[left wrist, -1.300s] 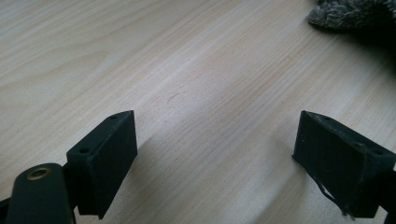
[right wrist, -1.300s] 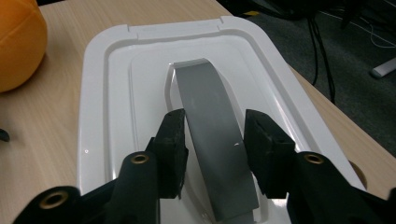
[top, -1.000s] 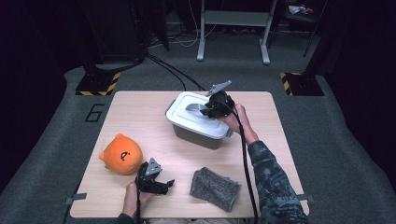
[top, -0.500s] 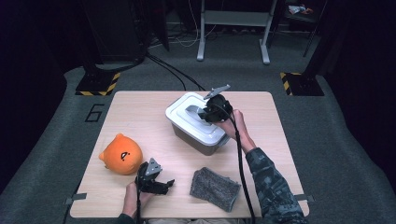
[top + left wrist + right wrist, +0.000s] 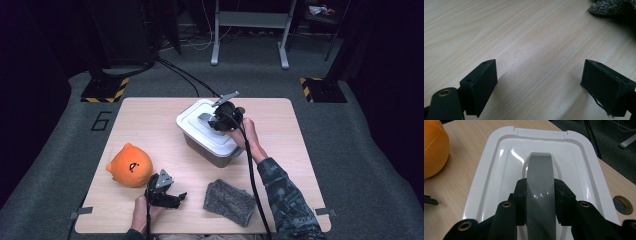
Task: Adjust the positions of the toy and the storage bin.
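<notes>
My right gripper (image 5: 216, 121) sits just above centre of the high view, over the white lid (image 5: 200, 127) of the grey bin (image 5: 210, 152). In the right gripper view my jaws have just been closing w/ the lid's grey handle (image 5: 540, 182) between them, and now both pads press its two sides, so I'm pinching that handle at the lower middle of the frame. The lid lies flat on the bin, rim all round, handle strip running up the middle of the frame. My left gripper (image 5: 172, 196) rests low at bottom centre-left of the high view, on the wooden table (image 5: 150, 120); in the left gripper view its jaws are spread wide w/ bare wood between, nothing held. Grey cloth (image 5: 229, 202) lies just right of it, bottom centre; its edge shows at the upper right corner of the left gripper view. Orange plush (image 5: 130, 165) sits at left, near the left gripper, apart from the bin.
</notes>
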`<state>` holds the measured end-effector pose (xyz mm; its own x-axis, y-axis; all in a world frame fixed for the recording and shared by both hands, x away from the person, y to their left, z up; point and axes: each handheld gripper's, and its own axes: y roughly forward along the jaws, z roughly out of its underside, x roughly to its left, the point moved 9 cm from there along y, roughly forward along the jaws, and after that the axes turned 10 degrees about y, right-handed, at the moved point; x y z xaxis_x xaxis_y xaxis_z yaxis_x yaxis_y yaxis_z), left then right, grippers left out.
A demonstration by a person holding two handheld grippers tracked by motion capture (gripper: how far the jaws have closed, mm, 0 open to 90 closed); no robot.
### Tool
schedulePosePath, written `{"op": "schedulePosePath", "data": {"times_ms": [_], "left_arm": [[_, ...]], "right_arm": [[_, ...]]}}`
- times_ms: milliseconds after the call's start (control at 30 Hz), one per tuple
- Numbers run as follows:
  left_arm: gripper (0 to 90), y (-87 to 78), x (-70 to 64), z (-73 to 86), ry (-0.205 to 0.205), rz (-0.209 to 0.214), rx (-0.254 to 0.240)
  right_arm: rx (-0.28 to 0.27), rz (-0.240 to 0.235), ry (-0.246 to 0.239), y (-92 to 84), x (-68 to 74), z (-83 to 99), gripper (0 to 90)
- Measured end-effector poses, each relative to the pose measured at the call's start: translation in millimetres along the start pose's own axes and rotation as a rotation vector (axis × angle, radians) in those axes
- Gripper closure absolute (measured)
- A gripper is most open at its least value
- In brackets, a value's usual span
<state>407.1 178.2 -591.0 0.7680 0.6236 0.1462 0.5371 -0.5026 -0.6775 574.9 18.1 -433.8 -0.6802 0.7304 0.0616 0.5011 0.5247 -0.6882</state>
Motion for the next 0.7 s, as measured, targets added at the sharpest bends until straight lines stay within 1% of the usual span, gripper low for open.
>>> {"op": "schedulePosePath", "data": {"times_ms": [33, 67, 133, 200, 267, 333, 367, 433, 533, 700], "left_arm": [[12.9, 0.0, -0.1, 0.0, 0.000, 0.000, 0.000], [12.9, -0.2, 0.2, 0.0, 0.005, -0.001, 0.001], [12.8, 0.1, 0.0, 0.0, -0.001, 0.001, 0.000], [12.9, 0.0, 0.0, 0.0, 0.000, 0.000, 0.000], [12.9, 0.0, 0.2, -0.1, 0.004, -0.001, -0.002], [12.9, 0.0, 0.2, -0.1, 0.004, -0.001, -0.002], [12.9, 0.0, 0.0, 0.0, 0.000, 0.000, 0.000], [12.8, 0.0, 0.1, -0.2, 0.004, -0.001, -0.002], [12.9, -0.1, 0.1, -0.2, 0.005, -0.001, -0.002], [12.8, 0.0, 0.1, -0.1, 0.004, -0.001, -0.002]], "right_arm": [[-0.001, 0.002, 0.012, 0.3, 1.0, -0.1, 66.6], [-0.001, 0.008, 0.011, 0.5, 1.4, -0.5, 66.6], [0.000, 0.011, 0.033, 1.0, 3.6, -0.6, 66.7], [-0.002, 0.021, 0.025, 1.6, 4.5, -1.3, 66.7], [-0.004, 0.034, 0.048, 2.3, 6.6, -1.5, 66.7], [-0.005, 0.035, 0.054, 2.7, 6.9, -1.7, 66.7], [-0.001, 0.040, 0.047, 2.8, 6.8, -1.8, 66.7], [-0.001, 0.050, 0.061, 3.1, 8.5, -1.6, 66.7], [-0.005, 0.044, 0.052, 3.3, 7.4, -1.7, 66.7], [-0.008, 0.048, 0.051, 3.2, 7.7, -1.5, 66.7]]}}
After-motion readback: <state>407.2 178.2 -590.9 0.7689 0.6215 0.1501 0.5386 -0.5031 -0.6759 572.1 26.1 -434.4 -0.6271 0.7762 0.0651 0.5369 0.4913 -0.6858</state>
